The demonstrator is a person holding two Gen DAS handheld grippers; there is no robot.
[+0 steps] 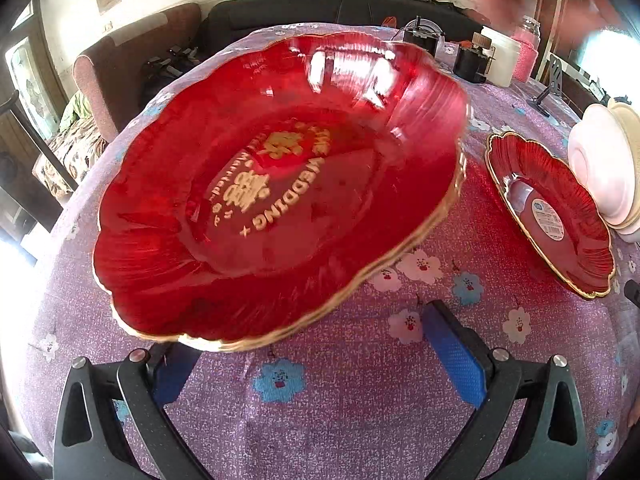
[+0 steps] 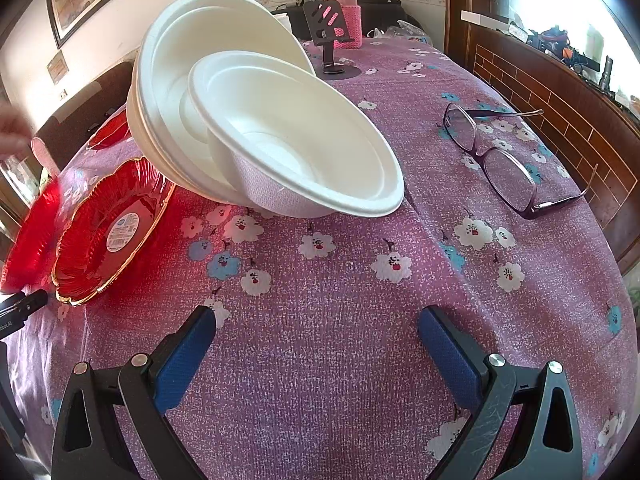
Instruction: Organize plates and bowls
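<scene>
A large red scalloped plate (image 1: 276,188) with gold "WEDDING" lettering lies tilted on the table just ahead of my left gripper (image 1: 316,344), which is open; the plate's near rim covers the left fingertip. A smaller red plate (image 1: 552,216) with a sticker lies to its right and shows in the right wrist view (image 2: 108,232). White bowls (image 2: 248,120) are nested and tipped, leaning on that small plate; a small bowl (image 2: 304,152) sits in front. My right gripper (image 2: 316,324) is open and empty, short of the bowls.
Purple floral tablecloth (image 2: 340,340) covers the table. Glasses (image 2: 500,160) lie at the right. A black phone stand (image 2: 328,40) and pink bottle (image 2: 344,8) stand at the back. Jars and black items (image 1: 480,56) stand at the far edge. Another red plate (image 2: 32,232) lies far left.
</scene>
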